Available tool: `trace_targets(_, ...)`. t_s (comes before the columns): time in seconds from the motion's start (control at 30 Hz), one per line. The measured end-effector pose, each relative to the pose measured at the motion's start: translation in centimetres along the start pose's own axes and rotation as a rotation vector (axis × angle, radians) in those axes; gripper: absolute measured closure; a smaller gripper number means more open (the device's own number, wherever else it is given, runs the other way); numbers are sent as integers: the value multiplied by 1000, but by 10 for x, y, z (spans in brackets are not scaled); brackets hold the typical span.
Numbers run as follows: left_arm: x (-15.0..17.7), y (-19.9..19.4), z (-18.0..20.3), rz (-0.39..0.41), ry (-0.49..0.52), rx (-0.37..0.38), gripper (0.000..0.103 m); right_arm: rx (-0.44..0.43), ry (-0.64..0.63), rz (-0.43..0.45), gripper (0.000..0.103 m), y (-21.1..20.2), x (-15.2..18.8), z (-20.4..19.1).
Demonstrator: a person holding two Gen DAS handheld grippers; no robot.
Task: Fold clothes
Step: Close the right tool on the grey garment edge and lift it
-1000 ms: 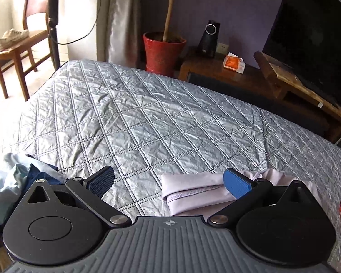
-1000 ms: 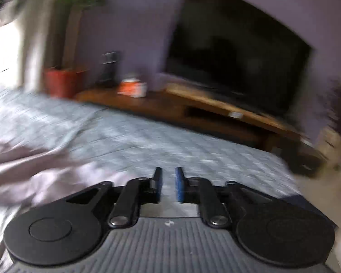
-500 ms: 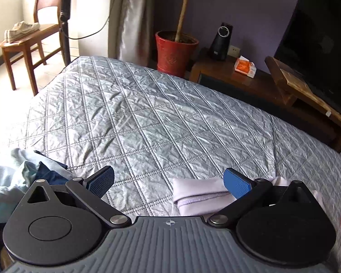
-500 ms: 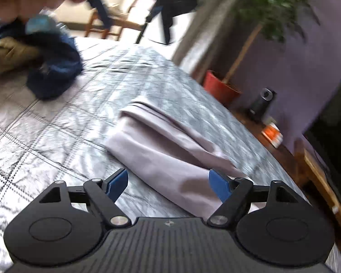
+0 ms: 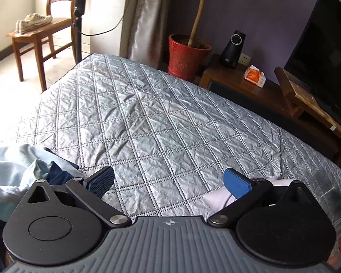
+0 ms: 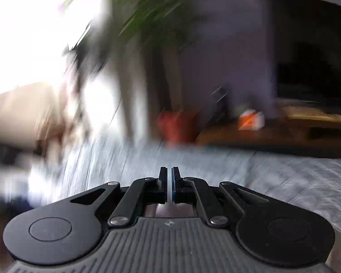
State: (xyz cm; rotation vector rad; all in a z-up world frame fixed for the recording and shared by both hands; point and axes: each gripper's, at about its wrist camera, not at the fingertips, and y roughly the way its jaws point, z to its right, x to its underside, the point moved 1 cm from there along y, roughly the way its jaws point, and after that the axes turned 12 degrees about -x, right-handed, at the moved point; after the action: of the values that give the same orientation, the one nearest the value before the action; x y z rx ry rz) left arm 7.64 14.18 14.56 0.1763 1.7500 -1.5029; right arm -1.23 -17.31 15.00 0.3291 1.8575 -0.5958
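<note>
Left tongs: my left gripper (image 5: 168,182) is spread wide with nothing between its blue pads (image 5: 235,183); it hangs tilted down over the grey quilted bedspread (image 5: 152,122).
Right tongs: my right gripper (image 6: 169,185) has just been closing and is now clenched, with only a thin slit between the pads; I see no cloth pinched there, though a pale pinkish blur sits low behind the pads and I cannot say what it is.
Folded piece: the lilac garment (image 5: 218,199) lies on the bedspread just under and behind the left gripper's right-hand finger, so it is to the lower right of that gripper.
Unfolded pile: the heap of pale blue and navy clothes (image 5: 18,173) is at the lower left, beside the left gripper's other finger.
Key relation: I judge the next piece must come from that heap, and the left gripper is plainly nearer to it; it lies left of and slightly behind the open jaws.
Long axis: I cannot tell it for either the heap or the lilac garment.
Hidden: most of the lilac garment is covered by the gripper body, and the heap runs off the frame edge.
Hard to read: the right wrist view is smeared by motion; only the bedspread, a red pot (image 6: 177,125) and a dark screen (image 6: 311,52) can be made out, and no clothes show there.
</note>
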Motion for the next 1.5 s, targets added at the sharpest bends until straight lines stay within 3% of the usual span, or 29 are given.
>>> trace_targets(0.07,0,1,-1,-3,-6,-5,0,115,13,77,88,-12,-15,11)
trace_targets(0.13,-1,2,-2,-7,-13,-9,0,176,-126,12,71,-12,-14,7)
trace_targets(0.17,-1,2,-3,-7,-18,-9,0,159,-173,-32,70,-12,-9,4)
trace_targets(0.2,-2,2,-4,-7,-22,-9,0,108,-196,-84,64,-12,-2,0)
trace_targets(0.23,-2,2,-5,-5,-25,-10,0,6,-185,-147,40,-11,8,-4)
trace_targets(0.3,-4,2,-7,-2,-29,-11,0,-154,-186,-287,19,-8,34,-16)
trace_targets(0.4,-4,2,-7,-5,-29,-3,0,-217,-201,-444,37,4,75,-29)
trace_targets(0.5,-3,2,-5,-8,-18,5,0,-224,-97,-509,46,15,97,-28)
trace_targets(0.7,-2,1,-1,-12,11,42,0,-178,-104,-477,40,40,109,-41)
trace_targets(0.77,-1,1,0,-15,24,58,0,-176,-93,-464,58,49,107,-38)
trace_targets(0.8,-1,1,0,-17,28,68,0,-188,-61,-457,94,52,106,-31)
trace_targets(0.83,-1,1,-1,-21,28,79,0,-203,-23,-448,98,49,103,-26)
trace_targets(1.1,-4,-4,-2,-20,57,178,0,-320,253,-195,98,32,46,-1)
trace_targets(1.2,-6,-7,0,-21,76,247,0,-364,358,-123,96,32,20,11)
trace_targets(1.27,-6,-8,1,-24,87,300,0,-337,369,-192,92,38,25,17)
trace_targets(1.4,-2,-14,13,9,169,309,0,-231,179,-448,81,41,58,7)
trace_targets(1.5,1,-16,19,29,201,285,0,-201,58,-427,76,17,72,0)
